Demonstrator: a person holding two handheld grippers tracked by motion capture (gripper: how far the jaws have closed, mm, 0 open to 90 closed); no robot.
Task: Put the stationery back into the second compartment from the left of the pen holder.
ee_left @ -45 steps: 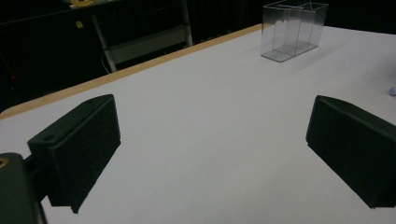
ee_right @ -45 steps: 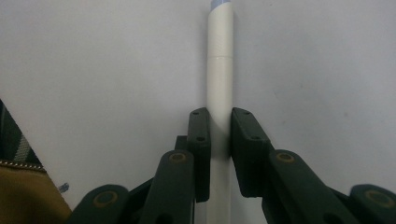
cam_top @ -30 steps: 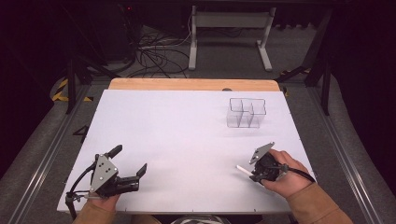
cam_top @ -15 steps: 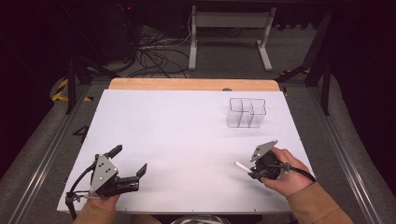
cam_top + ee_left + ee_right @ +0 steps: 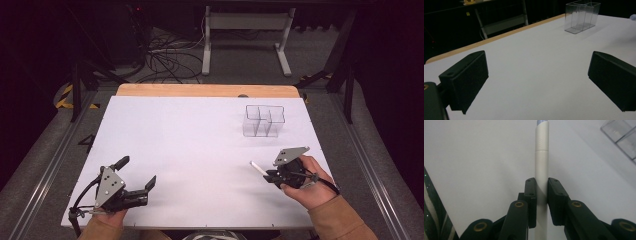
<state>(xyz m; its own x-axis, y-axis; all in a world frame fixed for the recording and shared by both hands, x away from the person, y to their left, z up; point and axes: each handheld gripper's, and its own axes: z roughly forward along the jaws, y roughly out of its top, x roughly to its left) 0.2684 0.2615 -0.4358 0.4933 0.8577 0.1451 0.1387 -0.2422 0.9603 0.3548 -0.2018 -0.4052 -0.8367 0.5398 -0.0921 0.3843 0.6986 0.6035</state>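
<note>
**White pen clamped at the right, left jaws spread wide**

White sheeting covers the desk [image 5: 200, 150], with a strip of bare wood along its far edge. From where I stand above the near side, the left hand-held gripper [image 5: 134, 175] sits at about 7 o'clock on the desk, low over the surface, its two black jaws spread well apart with nothing between them; its own camera shows bare white desk in the gap. Further right and away, at roughly 1 o'clock, stands a clear plastic organiser [image 5: 263, 121], upright, divided into compartments, well apart from both hands. At about 4 o'clock the right hand-held gripper [image 5: 272, 176] is clenched on a white pen [image 5: 258, 168]. The pen sticks out past the jaw tips toward 10 o'clock, near the desk surface. In the right gripper view the pads press the pen's [image 5: 541, 170] barrel from both sides, and the barrel runs straight out ahead between them.
</note>
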